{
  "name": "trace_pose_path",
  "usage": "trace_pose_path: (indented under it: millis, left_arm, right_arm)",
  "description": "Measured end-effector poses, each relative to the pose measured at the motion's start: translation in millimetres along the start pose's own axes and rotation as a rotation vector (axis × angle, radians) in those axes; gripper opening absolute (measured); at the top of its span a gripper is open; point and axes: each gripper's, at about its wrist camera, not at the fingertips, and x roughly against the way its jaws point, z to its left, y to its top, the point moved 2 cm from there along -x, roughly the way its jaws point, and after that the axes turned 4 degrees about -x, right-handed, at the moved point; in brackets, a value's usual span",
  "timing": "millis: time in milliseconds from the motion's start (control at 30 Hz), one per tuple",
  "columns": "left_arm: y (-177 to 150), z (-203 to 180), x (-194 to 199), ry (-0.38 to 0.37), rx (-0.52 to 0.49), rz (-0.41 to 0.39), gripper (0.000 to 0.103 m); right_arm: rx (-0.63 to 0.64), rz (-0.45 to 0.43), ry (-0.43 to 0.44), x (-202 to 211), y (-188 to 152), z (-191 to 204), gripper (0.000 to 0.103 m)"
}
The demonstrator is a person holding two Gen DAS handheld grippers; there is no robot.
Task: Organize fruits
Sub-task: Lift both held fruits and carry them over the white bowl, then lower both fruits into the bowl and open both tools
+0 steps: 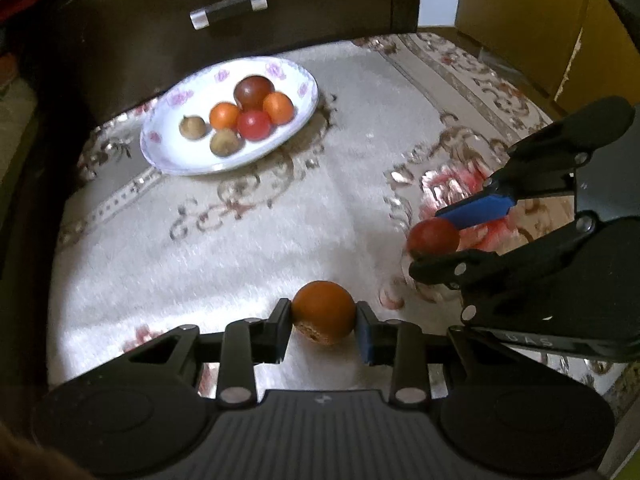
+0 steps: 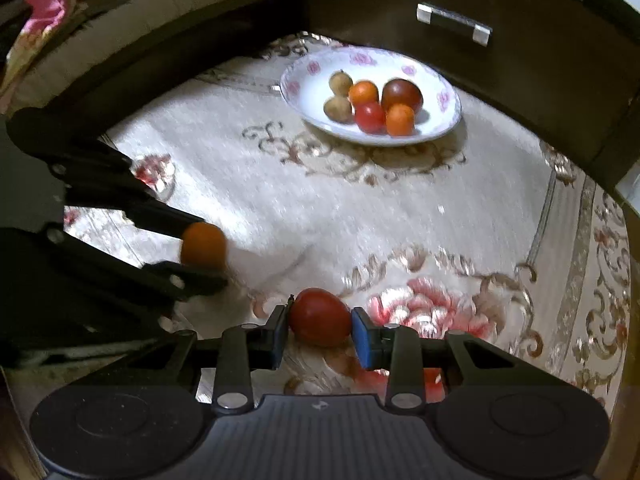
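Orange-skinned round fruit (image 1: 323, 312): one item, clamped at its widest part between the jaws of the left gripper (image 1: 323, 318), low over the rug (image 1: 248, 248). A rough pale patch shows on its underside. Whether it touches the pile cannot be told.

Red tomato-like fruit (image 2: 320, 317): one item, pinched across its middle by the jaws of the right gripper (image 2: 320, 326), above the pink flower of the rug pattern. The jaws are closed only as far as the fruit allows, blue pad against the skin on one side.

White plate with pink flower rim (image 1: 176, 100): one item, on the rug just in front of a dark drawer front with a metal handle (image 1: 229, 10). It is well apart from both grippers. Contents, grouped toward the middle:
- one large dark red fruit (image 1: 253, 91)
- two small orange fruits (image 1: 225, 116) (image 1: 279, 108)
- one red tomato (image 1: 254, 125)
- two small brown fruits (image 1: 194, 127) (image 1: 225, 142), set slightly to one side.

Assessment: the plate reads as the collecting point, and the two held fruits as the last loose ones in view. Each is gripped across its broadest part, probably so the round body cannot roll out. Space remains on the near part of the plate; gentle release is advised, as the soft red fruit may bruise or roll.
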Motion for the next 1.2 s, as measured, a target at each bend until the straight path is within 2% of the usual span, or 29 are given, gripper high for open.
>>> trace_pose_path:
  millis: [500, 900, 1200]
  left_arm:
    - [36, 38, 0, 0.049, 0.092, -0.074, 0.039]
    - [79, 65, -12, 0.133, 0.124, -0.123, 0.037]
    - [97, 93, -38, 0.136, 0.159, -0.121, 0.037]
  right_arm:
    - [-0.090, -0.095, -0.010, 5, 44, -23, 0.030]
    - [-0.141, -0.149, -0.039, -9, 89, -44, 0.032]
    - [-0.138, -0.179, -0.034, -34, 119, -58, 0.032]
